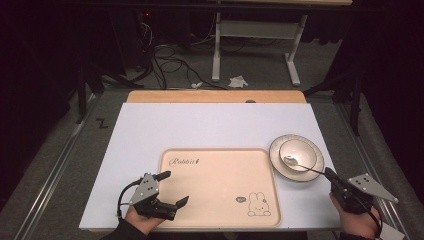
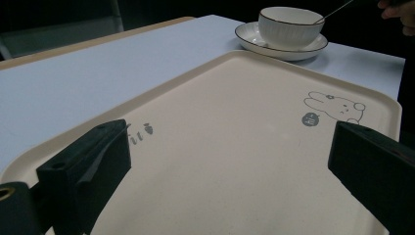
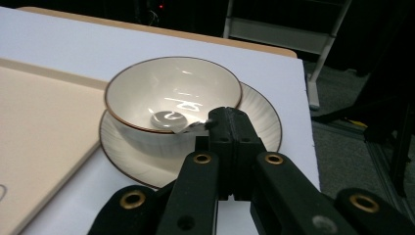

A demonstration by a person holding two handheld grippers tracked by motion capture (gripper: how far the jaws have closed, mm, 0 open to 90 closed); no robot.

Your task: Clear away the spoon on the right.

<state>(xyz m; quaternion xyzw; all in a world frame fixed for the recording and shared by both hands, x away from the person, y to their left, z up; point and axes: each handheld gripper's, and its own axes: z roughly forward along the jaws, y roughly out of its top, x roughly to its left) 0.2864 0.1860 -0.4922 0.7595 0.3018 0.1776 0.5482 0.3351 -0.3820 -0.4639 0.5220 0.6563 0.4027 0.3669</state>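
Observation:
A white bowl [image 1: 300,152] stands on a ribbed white plate [image 1: 274,156] at the right of the table, just beyond the beige tray [image 1: 215,185]. A metal spoon [image 1: 305,166] rests with its head in the bowl, and my right gripper [image 1: 331,175] is shut on its handle. In the right gripper view the shut jaws [image 3: 230,122] pinch the spoon [image 3: 169,120] at the rim of the bowl [image 3: 195,83]. My left gripper [image 1: 174,188] hovers open over the tray's near left part. Nothing lies between its jaws [image 2: 230,161] except the bare tray [image 2: 235,112].
The tray carries a rabbit drawing [image 1: 258,204] at its near right corner. A white board [image 1: 200,125] covers the table, with a wooden strip [image 1: 215,96] at its far edge. Cables and a desk frame [image 1: 257,45] are on the floor beyond.

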